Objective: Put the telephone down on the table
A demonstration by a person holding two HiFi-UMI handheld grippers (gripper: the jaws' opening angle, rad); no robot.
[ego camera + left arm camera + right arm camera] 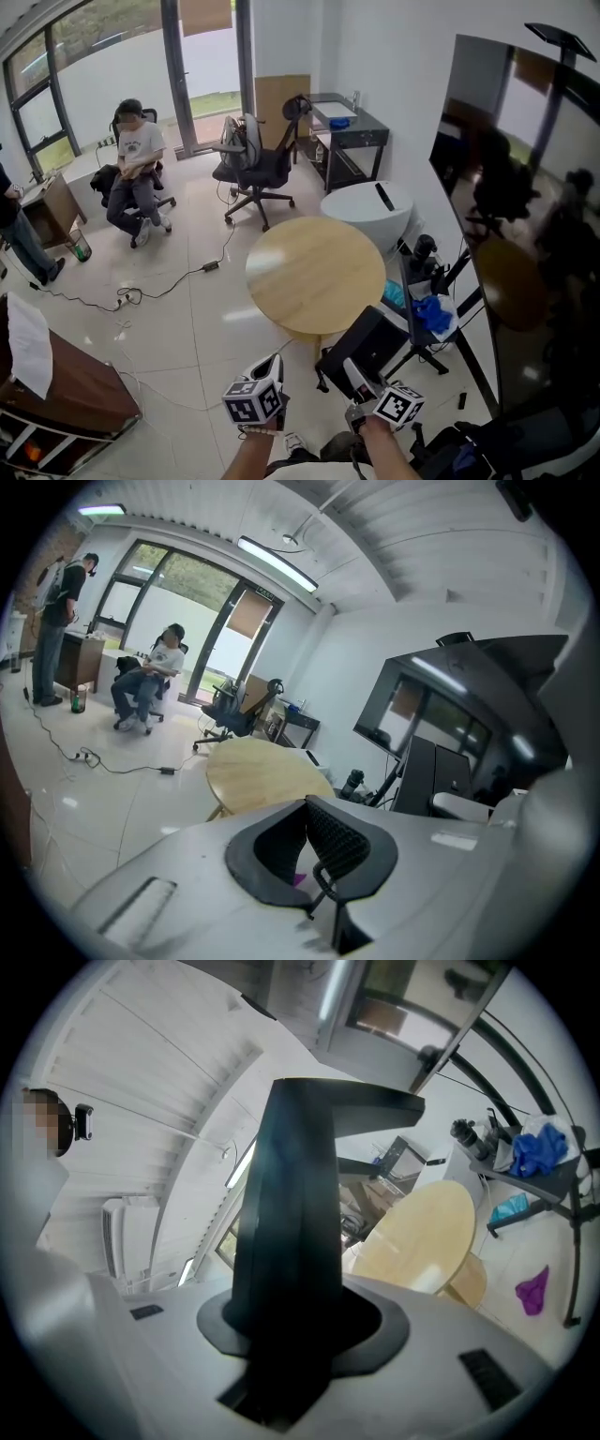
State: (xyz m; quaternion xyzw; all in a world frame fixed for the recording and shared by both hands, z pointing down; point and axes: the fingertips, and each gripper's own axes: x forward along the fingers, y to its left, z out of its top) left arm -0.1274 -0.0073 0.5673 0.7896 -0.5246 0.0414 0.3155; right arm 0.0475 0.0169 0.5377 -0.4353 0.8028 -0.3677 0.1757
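Observation:
The telephone [367,347] is a flat black slab that stands up between the jaws of my right gripper [355,374], which is shut on its lower end. In the right gripper view the telephone [291,1213] rises dark and tall from my right gripper [292,1335]. The round wooden table [314,272] lies just ahead of both grippers; its top also shows as a pale disc [262,775] and beyond the phone [422,1237]. My left gripper [274,364] hangs beside the right one, near the table's front edge. Its black pads [328,841] meet with nothing between them.
A big dark screen on a stand [516,187] fills the right side. A tripod tray with a blue cloth [431,314] stands right of the table. Behind it are a white round table [367,208], an office chair [258,164] and a seated person [136,159]. Cables [169,281] cross the floor.

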